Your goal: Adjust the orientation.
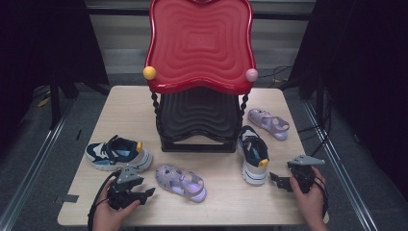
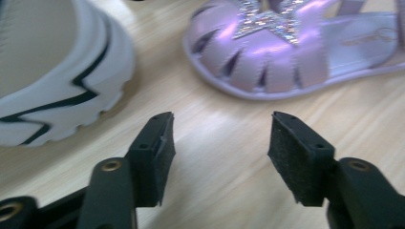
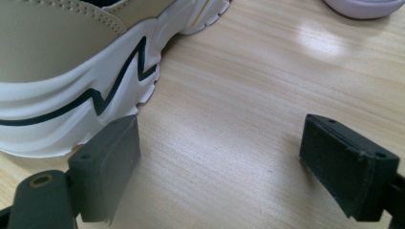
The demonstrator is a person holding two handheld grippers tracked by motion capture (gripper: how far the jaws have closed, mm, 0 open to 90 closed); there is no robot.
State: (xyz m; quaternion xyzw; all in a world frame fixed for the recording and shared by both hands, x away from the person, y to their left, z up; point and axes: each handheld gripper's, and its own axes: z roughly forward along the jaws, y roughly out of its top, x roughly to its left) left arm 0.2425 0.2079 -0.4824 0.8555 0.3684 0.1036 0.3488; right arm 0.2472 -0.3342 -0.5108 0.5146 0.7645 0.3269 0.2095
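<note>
Two blue, white and tan sneakers and two lilac sandals lie on the wooden table. My left gripper hovers at the front left, just behind one sneaker and beside a sandal. In the left gripper view its jaws stand apart over bare wood, with the sneaker's sole and the glittery sandal ahead. My right gripper is at the front right, open, next to the other sneaker. In the right gripper view the jaws hold nothing, and that sneaker's sole lies close to the left pad.
A two-tier rack stands at the table's middle back, with a red wavy upper shelf and a black lower shelf. The second sandal lies right of the rack. Dark curtains flank the table.
</note>
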